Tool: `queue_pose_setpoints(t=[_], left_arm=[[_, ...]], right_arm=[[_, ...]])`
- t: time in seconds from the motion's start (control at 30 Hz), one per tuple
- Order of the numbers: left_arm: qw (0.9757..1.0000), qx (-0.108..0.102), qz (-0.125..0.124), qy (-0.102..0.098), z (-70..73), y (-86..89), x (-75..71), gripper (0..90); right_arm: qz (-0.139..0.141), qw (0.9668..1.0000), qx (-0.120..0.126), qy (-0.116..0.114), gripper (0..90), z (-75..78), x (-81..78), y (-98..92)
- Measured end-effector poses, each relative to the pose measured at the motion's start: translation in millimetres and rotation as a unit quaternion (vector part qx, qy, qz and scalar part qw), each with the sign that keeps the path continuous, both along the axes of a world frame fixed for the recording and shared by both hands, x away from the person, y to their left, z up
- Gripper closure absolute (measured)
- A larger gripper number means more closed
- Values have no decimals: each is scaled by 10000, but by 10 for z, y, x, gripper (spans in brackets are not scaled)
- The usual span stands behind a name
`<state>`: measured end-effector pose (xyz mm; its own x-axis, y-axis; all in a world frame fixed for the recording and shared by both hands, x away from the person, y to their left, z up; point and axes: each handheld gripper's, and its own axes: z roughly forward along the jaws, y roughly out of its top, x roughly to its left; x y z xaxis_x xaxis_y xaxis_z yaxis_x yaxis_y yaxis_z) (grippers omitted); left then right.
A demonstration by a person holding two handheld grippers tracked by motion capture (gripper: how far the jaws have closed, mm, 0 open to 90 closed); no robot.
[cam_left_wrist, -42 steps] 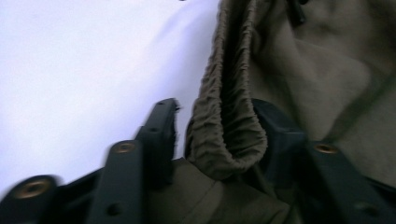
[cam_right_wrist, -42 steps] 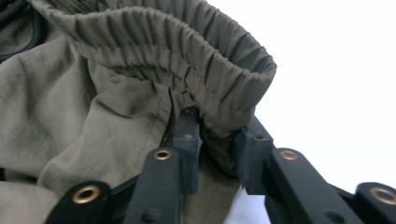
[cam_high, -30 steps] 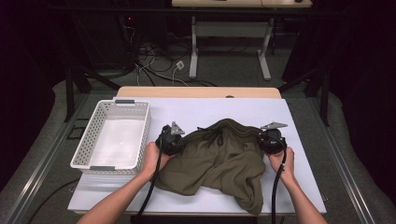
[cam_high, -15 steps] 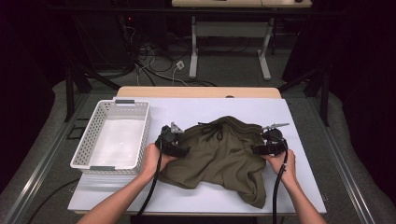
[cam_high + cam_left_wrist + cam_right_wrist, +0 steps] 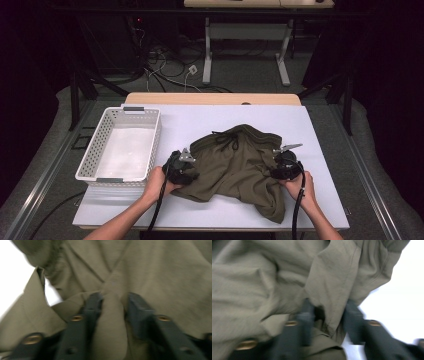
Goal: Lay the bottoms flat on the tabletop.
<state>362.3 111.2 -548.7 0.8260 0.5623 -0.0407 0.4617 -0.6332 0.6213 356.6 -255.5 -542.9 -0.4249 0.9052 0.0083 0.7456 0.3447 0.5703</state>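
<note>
High view first: a white rectangular table [image 5: 320, 130] carries a rumpled olive-green cloth garment [image 5: 237, 165] spread across its middle. Left of the garment stands a white perforated plastic basket [image 5: 90, 155], just beside its left edge. At that left edge sits the left gripper [image 5: 187, 172]; in the left gripper view its jaws have just been closing and pinch a raised fold of the fabric [image 5: 112, 315]. At the garment's right edge sits the right gripper [image 5: 277, 167], its jaws also just closing, with a hanging fold [image 5: 329, 302] caught between them. A dark drawstring [image 5: 225, 140] lies near the garment's far edge.
</note>
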Motion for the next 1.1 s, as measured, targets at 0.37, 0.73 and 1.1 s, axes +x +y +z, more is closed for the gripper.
queue_pose_setpoints(t=[0.37, 0.73, 1.1], left_arm=[[9997, -199, -88, 94, -1, 8, -255, 868], [9974, -452, 449, -344, 208, 5, -234, 442], [9885, -533, 1274, -613, 230, -109, 146, 265]], right_arm=[[295, 9991, -211, -241, 863, 82, -75, -8], [280, 9991, -136, -272, 547, 92, -51, -89], [-197, 9962, 142, -837, 343, 195, 146, -174]])
